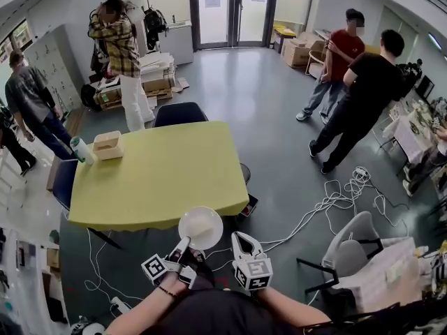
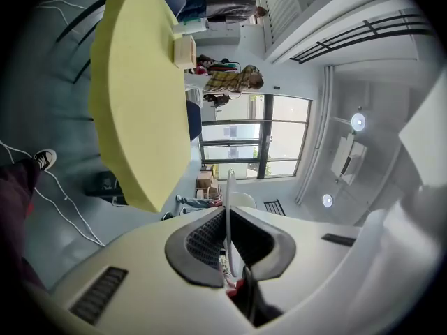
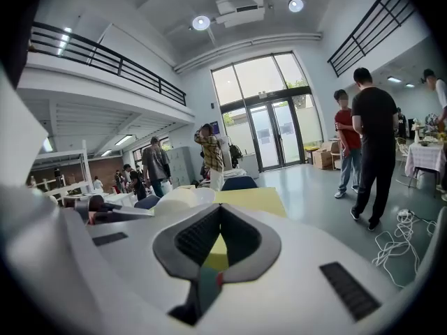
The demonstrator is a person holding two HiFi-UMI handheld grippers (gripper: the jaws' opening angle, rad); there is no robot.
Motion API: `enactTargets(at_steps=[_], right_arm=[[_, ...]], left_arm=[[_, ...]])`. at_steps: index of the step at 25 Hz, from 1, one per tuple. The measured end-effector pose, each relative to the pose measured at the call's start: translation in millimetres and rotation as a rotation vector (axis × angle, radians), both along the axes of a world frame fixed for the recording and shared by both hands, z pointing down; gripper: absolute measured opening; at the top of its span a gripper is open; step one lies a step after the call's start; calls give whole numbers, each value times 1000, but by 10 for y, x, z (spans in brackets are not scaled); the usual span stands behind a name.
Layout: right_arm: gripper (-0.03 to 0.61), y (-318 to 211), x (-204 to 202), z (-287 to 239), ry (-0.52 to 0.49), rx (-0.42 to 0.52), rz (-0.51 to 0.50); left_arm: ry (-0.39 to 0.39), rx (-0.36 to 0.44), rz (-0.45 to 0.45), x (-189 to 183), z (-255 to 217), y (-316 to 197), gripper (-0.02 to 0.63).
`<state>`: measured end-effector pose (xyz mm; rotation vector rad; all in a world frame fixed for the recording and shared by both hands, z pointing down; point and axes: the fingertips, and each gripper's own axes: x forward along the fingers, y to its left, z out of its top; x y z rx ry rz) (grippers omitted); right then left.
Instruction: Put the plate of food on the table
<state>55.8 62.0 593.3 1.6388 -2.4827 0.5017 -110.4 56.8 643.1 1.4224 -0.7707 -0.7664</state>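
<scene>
A: Head view, item one: round white plate (image 1: pixel 200 227) with pale food on it, carried in the air at the near edge of the yellow tabletop (image 1: pixel 160 173), not yet resting on it.

B: Holder?

A: Left gripper (image 1: pixel 184 243), jaws clamped on the plate's near-left rim; its own view shows the rim edge-on between the pads. Right gripper (image 1: pixel 242 239), just right of the plate: jaws closed together, nothing in them.

B: Step in hand?

A: Carrying, by my reading. Next move calls for bringing the plate forward over the tabletop, keeping it level so the food stays put, lowering until the base sits flat, then letting go.

B: Other stock?

A: Beige cardboard box (image 1: pixel 108 145) and a white bottle (image 1: pixel 82 149) beside it, far-left corner, well apart from the plate. Dark blue chair (image 1: pixel 180 113) at the far side. White cables (image 1: pixel 328 202) on the floor, right. Several people stand about the room.

B: Obstructions?

A: None on the near half of the tabletop.
</scene>
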Motion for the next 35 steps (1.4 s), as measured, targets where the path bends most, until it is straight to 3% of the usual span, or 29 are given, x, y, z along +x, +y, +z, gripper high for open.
enactTargets(at_steps=[19,26,35], right_arm=[[11,-2118,-485,-313,44,21,136],[12,-2441,-468,-343,63,10,191],[11,-2681,-265,-249,74,-16,215]], left_arm=[[14,4,165,-321,-193,-2365,20],[27,1,229,-244,-185,-2852,20],[32,-15,233,-76,-26,-3214,20]])
